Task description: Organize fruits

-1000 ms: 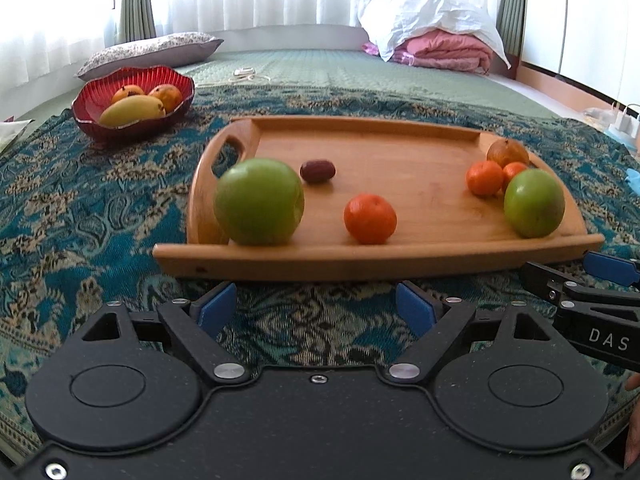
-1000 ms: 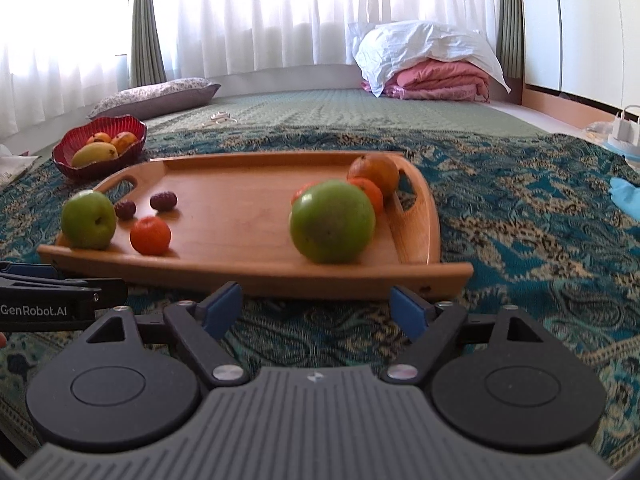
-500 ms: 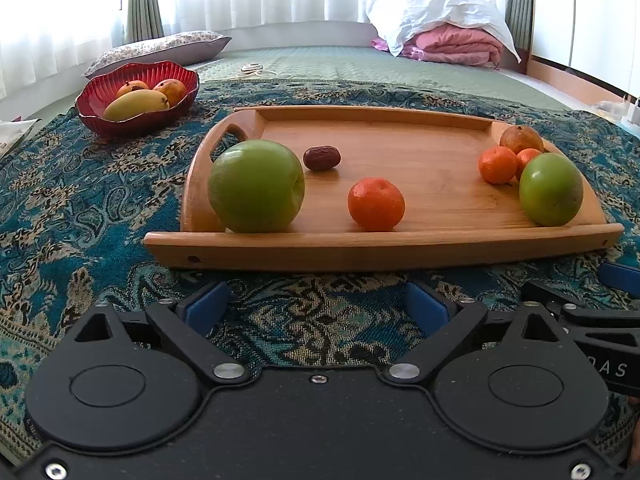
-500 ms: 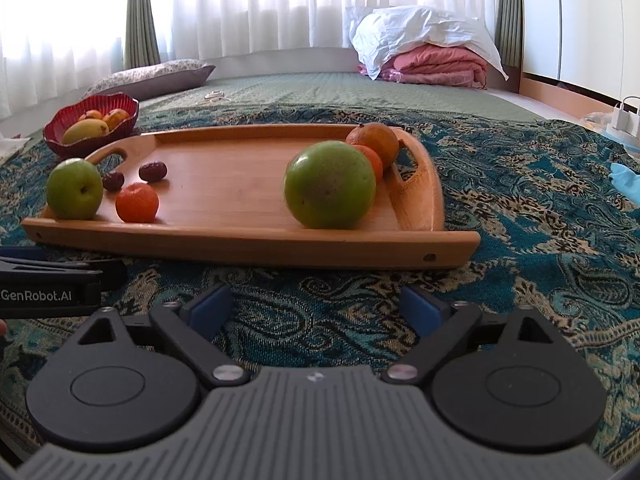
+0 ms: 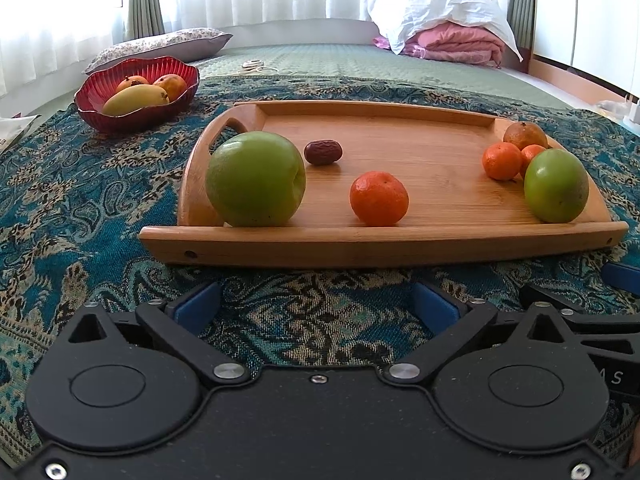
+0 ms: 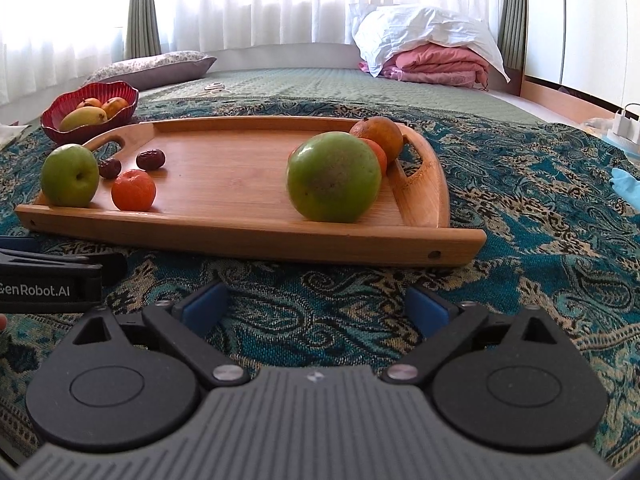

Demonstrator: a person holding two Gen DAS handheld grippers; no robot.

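Observation:
A wooden tray (image 5: 400,240) (image 6: 248,236) lies on the patterned cloth. It holds a green apple (image 5: 255,179) (image 6: 70,175) at its left, a mandarin (image 5: 379,198) (image 6: 133,190), dark dates (image 5: 323,152) (image 6: 150,159), and at its right another green apple (image 5: 556,185) (image 6: 333,177) with small oranges (image 5: 502,161) and a brownish fruit (image 6: 377,136). My left gripper (image 5: 316,306) is open and empty, just short of the tray's near edge. My right gripper (image 6: 316,302) is open and empty too, in front of the right apple.
A red bowl (image 5: 138,94) (image 6: 88,111) with a mango and orange fruits stands at the far left. A pillow (image 5: 160,46) and folded bedding (image 5: 452,38) lie behind. Each gripper shows at the edge of the other's view.
Both grippers have sunk lower and closer to the tray's near edge. The fruits have not moved.

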